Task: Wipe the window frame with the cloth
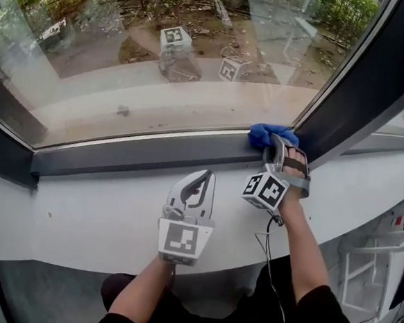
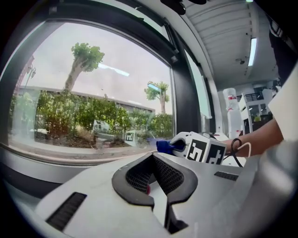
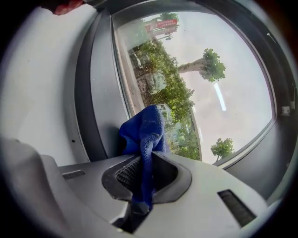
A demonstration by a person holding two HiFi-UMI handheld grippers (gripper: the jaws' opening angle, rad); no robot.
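The left hand-held gripper hovers over the white sill near its middle, jaws together on nothing, just short of the window frame. The frame's dark bottom rail runs long along the sill's far edge, from the left corner to the right one. At that right end, beside the dark upright, the right hand-held gripper has its jaws clamped on the cloth, which touches the rail. This gripper is the nearer one. Nearly all the rail lies to the cloth's left, so the stroke probably goes that way, along the rail. The cloth is deep blue, soft and bunched, with one pinched fold trailing down between the jaws.
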